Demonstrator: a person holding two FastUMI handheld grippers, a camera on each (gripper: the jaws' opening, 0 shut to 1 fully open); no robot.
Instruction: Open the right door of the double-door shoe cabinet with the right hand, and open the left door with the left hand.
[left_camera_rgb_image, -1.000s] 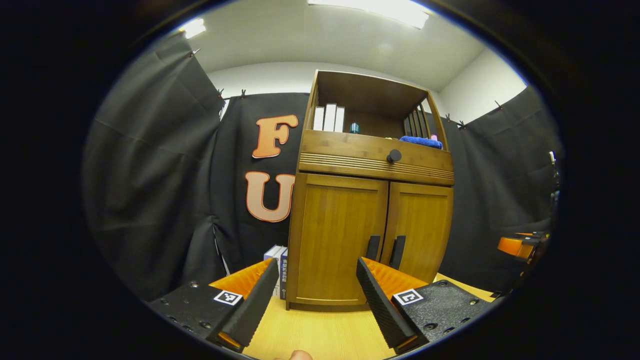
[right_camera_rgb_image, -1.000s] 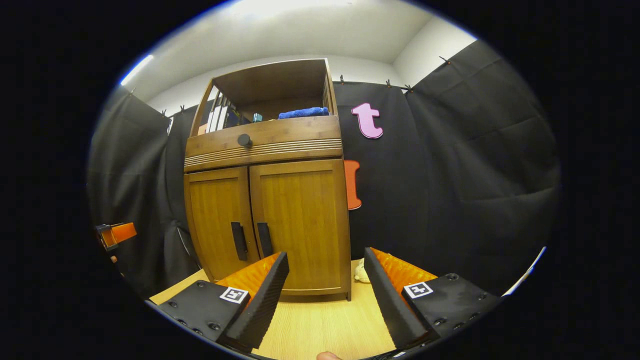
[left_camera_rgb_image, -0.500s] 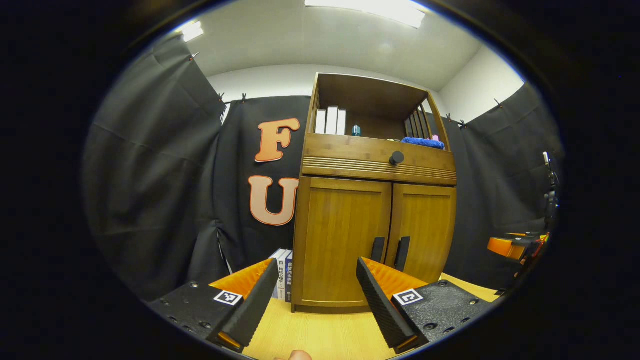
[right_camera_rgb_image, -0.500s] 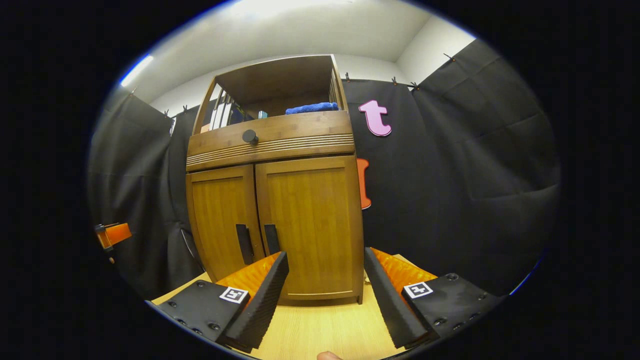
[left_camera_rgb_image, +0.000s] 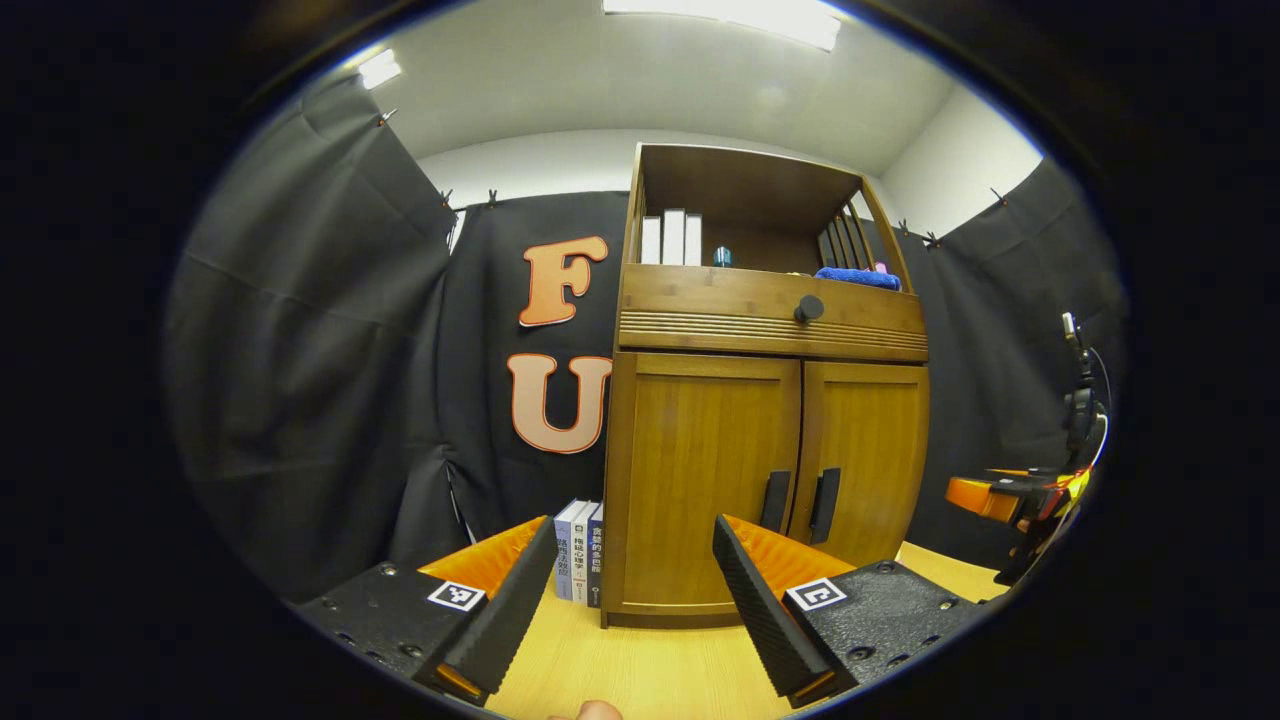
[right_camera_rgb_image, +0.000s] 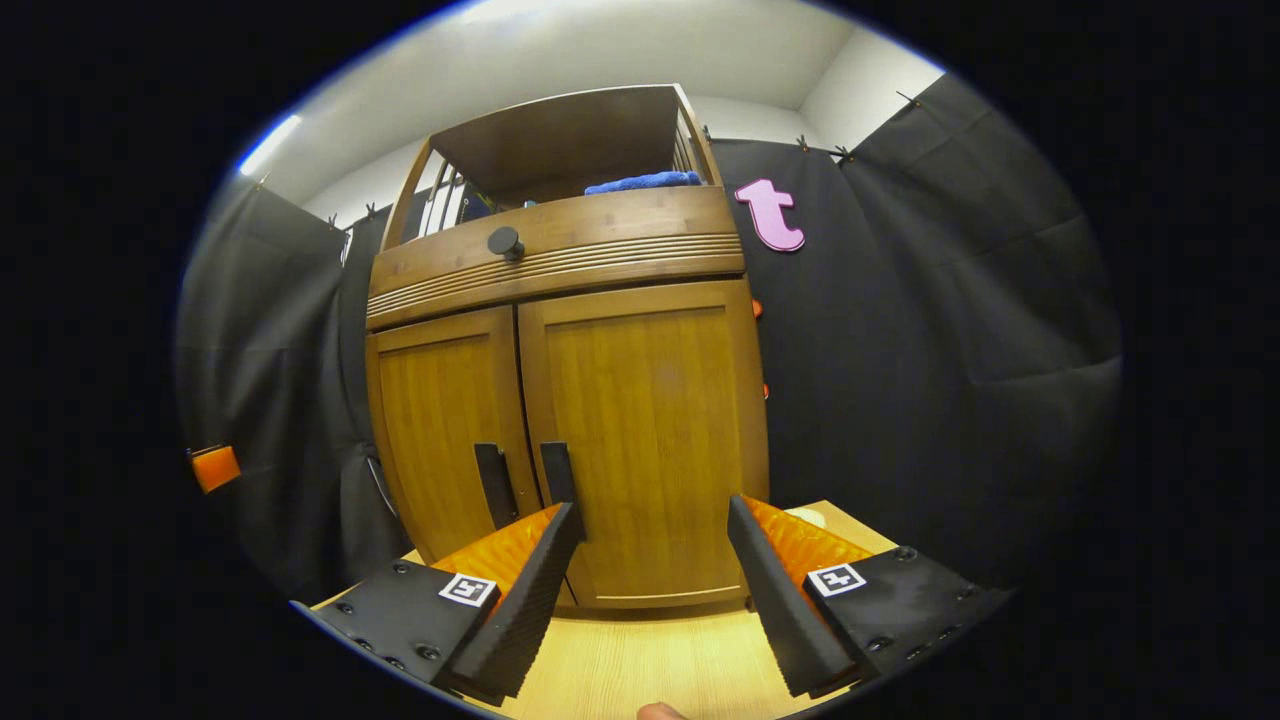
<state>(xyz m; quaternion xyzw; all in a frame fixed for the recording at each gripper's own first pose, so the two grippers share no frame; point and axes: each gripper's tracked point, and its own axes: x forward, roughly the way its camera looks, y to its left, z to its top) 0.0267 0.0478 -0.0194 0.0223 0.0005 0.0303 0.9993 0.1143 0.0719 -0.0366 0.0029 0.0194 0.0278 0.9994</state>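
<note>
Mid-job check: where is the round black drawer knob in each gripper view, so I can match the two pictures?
Left gripper view: round black knob sits right of centre on the drawer front, above the seam between the two closed doors.
Right gripper view: the knob sits upper left of centre, again above the door seam.
Shared landmark: the folded blue cloth on the open shelf above the drawer.

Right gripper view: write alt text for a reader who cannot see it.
A wooden shoe cabinet stands close ahead with both doors shut, two black handles side by side at the centre seam. The open right gripper points at the right door, touching nothing. Above, a drawer with a round black knob sits below a shelf holding a blue cloth.
</note>
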